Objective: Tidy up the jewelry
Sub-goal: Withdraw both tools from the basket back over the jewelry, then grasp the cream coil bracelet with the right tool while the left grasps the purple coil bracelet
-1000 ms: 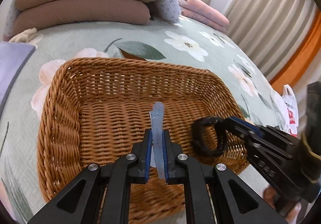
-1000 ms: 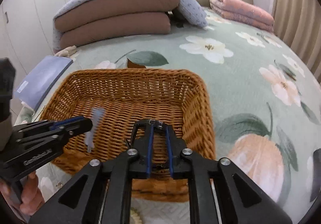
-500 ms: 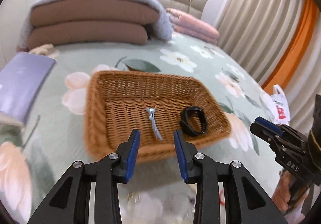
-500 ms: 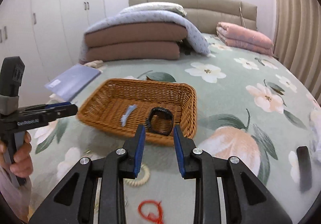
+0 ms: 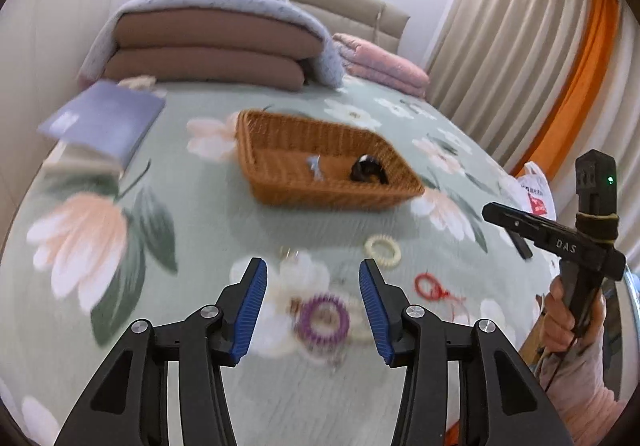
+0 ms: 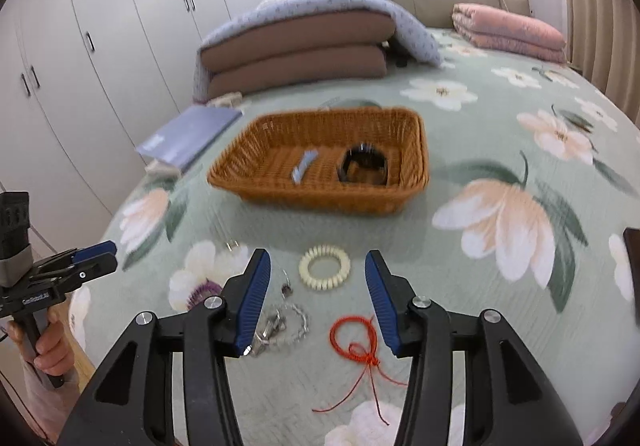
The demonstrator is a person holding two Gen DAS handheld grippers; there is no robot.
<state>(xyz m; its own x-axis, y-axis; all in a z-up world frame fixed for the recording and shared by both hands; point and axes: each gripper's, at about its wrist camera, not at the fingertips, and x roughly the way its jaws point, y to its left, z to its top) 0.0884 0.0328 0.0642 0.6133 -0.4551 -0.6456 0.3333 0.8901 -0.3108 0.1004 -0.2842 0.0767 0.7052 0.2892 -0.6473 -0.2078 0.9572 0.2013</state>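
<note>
A: Right, big picture first: the floral bedspread [image 6: 500,150], and on it, far from both tools, the wicker basket [image 6: 416,150].

B: What's in it?

A: Two pieces. A pale blue hair clip [image 6: 303,165] on the left, lying roughly near-to-far, and a black band [image 6: 363,165] curled on the right. The rest of the jewelry lies loose on the near side, well apart from the basket.

B: And the tools?

A: Both empty. The left gripper [image 5: 313,288] has just been opening and its jaws stand apart, nothing between the pads. Same for the right gripper [image 6: 318,280]: jaws just spread, nothing held.

B: So who goes for what?

A: My read: the purple coil tie [image 5: 323,320] lies right between the left gripper's fingers, just below the tips, so that's the left's pick. The cream coil ring [image 6: 324,267] lies centred just beyond the right gripper, the red cord [image 6: 354,338] near its right finger [image 6: 380,286], and the silver chain [image 6: 280,322] by its left finger.

B: Closest match?

A: Left onto purple; it only needs to drop straight down. Blur hides finer detail.
</note>
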